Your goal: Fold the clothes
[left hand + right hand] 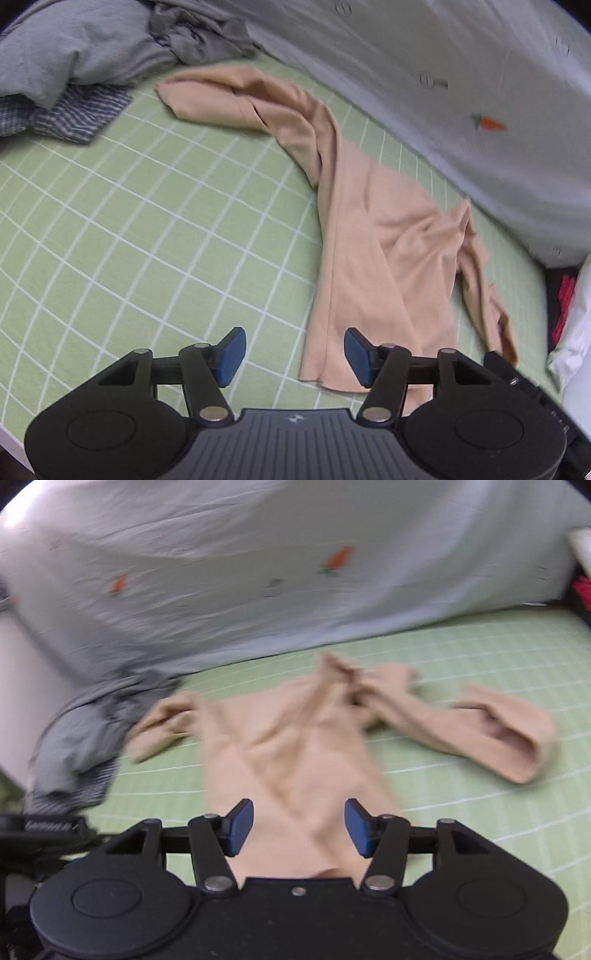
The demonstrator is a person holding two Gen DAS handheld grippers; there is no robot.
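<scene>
A beige long-sleeved top [384,236] lies spread and rumpled on the green checked bed sheet [147,221]. In the left wrist view its hem corner sits just ahead of my left gripper [293,356], which is open with nothing between its blue pads. In the right wrist view the same top [291,746] stretches away from me, sleeves out to both sides. My right gripper [298,827] hovers over the near hem, open and empty. That view is motion-blurred.
A pile of grey and striped clothes [85,66] lies at the far left of the sheet, also seen as grey clothes [85,731]. A pale quilt with carrot prints [461,92] banks along the far side. White and red items [569,314] sit at the right edge.
</scene>
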